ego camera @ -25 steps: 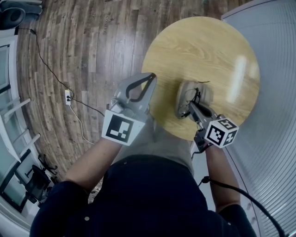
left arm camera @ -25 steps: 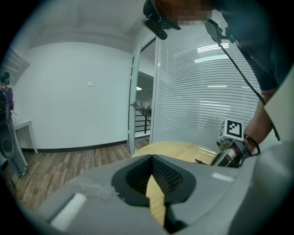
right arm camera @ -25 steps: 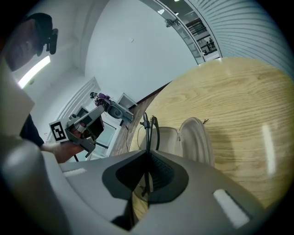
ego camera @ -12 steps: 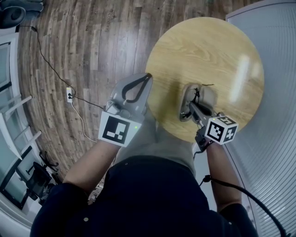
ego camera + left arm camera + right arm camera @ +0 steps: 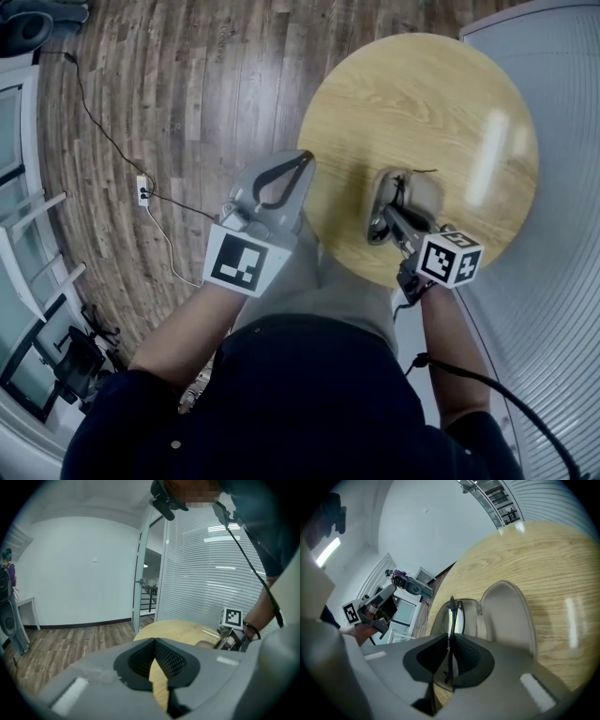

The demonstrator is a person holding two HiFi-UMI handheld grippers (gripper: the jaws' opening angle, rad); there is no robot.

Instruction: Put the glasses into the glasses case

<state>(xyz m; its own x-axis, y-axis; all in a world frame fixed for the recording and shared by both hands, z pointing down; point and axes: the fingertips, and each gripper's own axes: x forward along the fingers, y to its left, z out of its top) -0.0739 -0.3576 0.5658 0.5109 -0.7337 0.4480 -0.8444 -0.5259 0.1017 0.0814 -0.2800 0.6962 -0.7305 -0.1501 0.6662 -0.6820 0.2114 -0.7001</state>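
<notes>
Right now the right claw (image 5: 449, 644) is pinching the glasses (image 5: 453, 613) by their thin frame, jaws beginning to part, just above the open glasses case (image 5: 508, 616), which is lying lengthwise ahead on the counter (image 5: 422, 103); the left claw (image 5: 154, 641) is idling closed and empty, farther off.

No text, label, brand or number can be read anywhere.

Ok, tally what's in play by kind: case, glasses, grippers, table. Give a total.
Glasses case: 1, open
Glasses: 1, held in the right gripper
Grippers: 2, the right gripper and the left gripper
Table: 1
Total: 5
</notes>
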